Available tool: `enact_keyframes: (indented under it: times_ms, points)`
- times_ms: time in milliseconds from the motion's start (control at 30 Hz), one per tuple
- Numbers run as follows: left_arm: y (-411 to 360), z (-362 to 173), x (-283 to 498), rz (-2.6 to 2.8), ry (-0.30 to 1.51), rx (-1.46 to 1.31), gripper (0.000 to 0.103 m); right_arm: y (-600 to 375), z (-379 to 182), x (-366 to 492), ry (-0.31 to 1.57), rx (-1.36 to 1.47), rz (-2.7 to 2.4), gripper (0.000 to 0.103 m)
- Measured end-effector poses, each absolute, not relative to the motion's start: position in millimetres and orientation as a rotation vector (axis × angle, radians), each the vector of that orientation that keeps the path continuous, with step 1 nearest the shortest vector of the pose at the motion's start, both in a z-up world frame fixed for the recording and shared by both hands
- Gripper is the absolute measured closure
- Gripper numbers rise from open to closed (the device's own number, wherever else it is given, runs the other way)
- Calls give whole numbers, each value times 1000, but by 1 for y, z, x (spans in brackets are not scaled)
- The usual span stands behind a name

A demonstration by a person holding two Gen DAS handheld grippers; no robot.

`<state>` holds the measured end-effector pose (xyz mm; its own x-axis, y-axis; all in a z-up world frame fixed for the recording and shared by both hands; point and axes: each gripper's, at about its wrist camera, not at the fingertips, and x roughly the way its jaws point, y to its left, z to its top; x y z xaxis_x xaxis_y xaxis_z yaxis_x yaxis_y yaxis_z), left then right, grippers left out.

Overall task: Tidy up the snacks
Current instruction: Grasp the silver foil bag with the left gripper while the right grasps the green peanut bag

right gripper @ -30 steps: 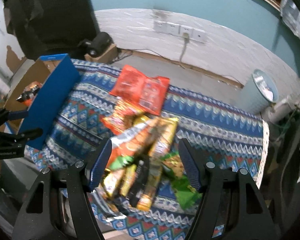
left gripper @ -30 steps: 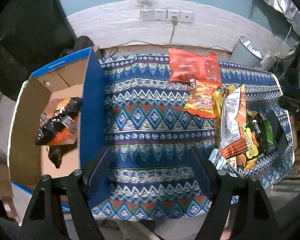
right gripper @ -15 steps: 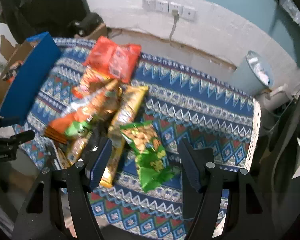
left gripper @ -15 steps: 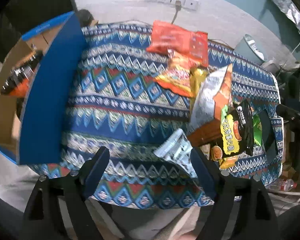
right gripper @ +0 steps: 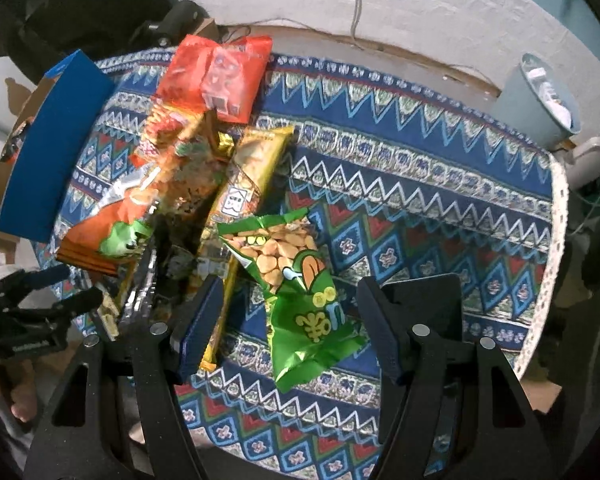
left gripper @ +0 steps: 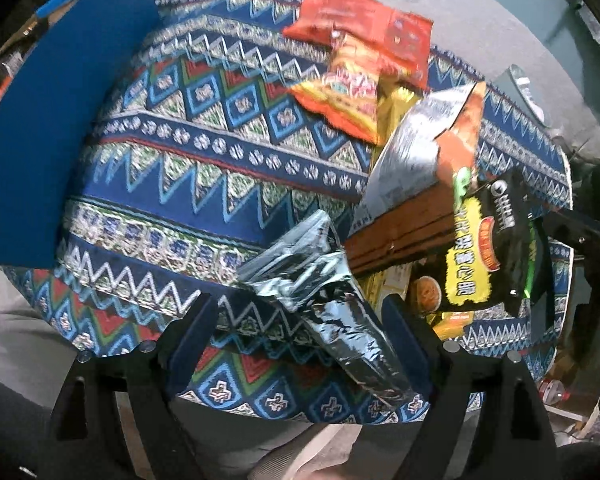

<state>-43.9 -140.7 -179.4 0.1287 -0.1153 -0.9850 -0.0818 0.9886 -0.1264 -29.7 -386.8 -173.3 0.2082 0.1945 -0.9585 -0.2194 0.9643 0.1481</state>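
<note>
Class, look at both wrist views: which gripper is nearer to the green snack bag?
Right. The right gripper is open with the green snack bag lying between its fingers. The left gripper is over at the silver packet, on the far side of the snack pile.

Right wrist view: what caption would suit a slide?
Open right gripper poised over a green snack bag on the patterned tablecloth.
</note>
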Motion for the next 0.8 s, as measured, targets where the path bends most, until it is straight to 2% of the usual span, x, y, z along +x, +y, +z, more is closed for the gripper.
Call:
enact_keyframes:
  times_ms: [367,467,500,533,700,800]
  points:
    - [-157,-201,-35,-93,1471,-209,18,-385,-219,-23,1414,-45,280,34]
    - [-163,-200,-40,-157,1446,-222,37,-384,-225,-22,1421,-56,277,34]
    - [-165,-198,-40,-180,1436,-217,50,-383,-228,-22,1422,-57,278,35]
    - [-168,-194,-41,-201,1422,-202,61,-384,-229,-23,1422,-59,280,41]
    - [-173,-190,-37,-235,1406,-168,72,-380,-236,-24,1424,-71,293,47]
    - [-166,-188,-33,-253,1405,-154,75,-378,-240,-26,1422,-68,299,58]
